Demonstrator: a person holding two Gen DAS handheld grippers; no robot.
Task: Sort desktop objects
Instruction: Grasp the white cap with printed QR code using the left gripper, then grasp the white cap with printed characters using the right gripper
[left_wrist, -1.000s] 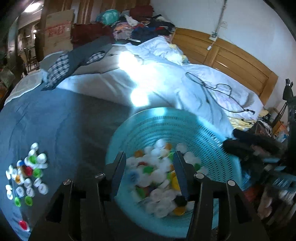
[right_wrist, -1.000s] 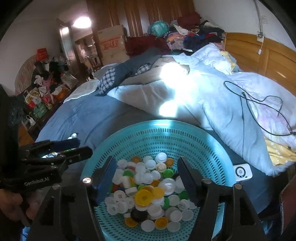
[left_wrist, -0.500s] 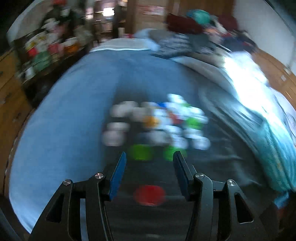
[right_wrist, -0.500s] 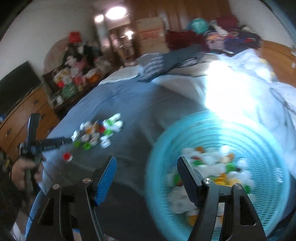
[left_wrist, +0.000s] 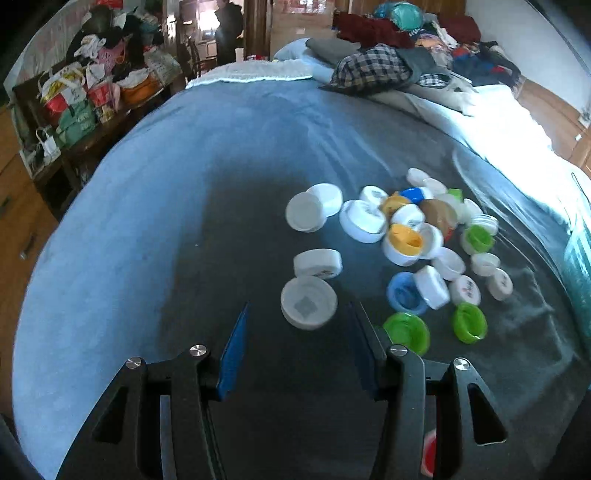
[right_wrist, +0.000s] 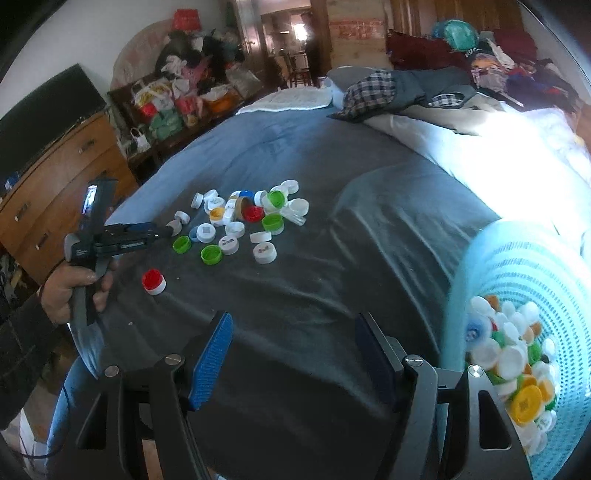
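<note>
Loose bottle caps (left_wrist: 406, 236) in white, green, blue and yellow lie scattered on the dark blue bedspread (left_wrist: 184, 184). My left gripper (left_wrist: 299, 308) hangs low over them, open. A white cap (left_wrist: 308, 306) lies face up just at its fingertips, untouched by the pads. In the right wrist view a hand holds the left gripper (right_wrist: 168, 232) at the left edge of the cap pile (right_wrist: 240, 218). A red cap (right_wrist: 153, 281) lies apart, nearer. My right gripper (right_wrist: 294, 317) is open over bare bedspread. A teal basket (right_wrist: 517, 251) holding several caps sits at its right.
A white duvet (right_wrist: 498, 147) and a heap of clothes (right_wrist: 406, 88) cover the far right of the bed. A wooden dresser (right_wrist: 55, 177) and cluttered shelves (right_wrist: 177, 99) stand past the bed's left edge. A person (left_wrist: 229, 29) stands in the far doorway.
Both views have swung left from the teal basket to the loose caps. My left gripper has dropped close to the pile. Neither gripper's jaws have visibly changed.
</note>
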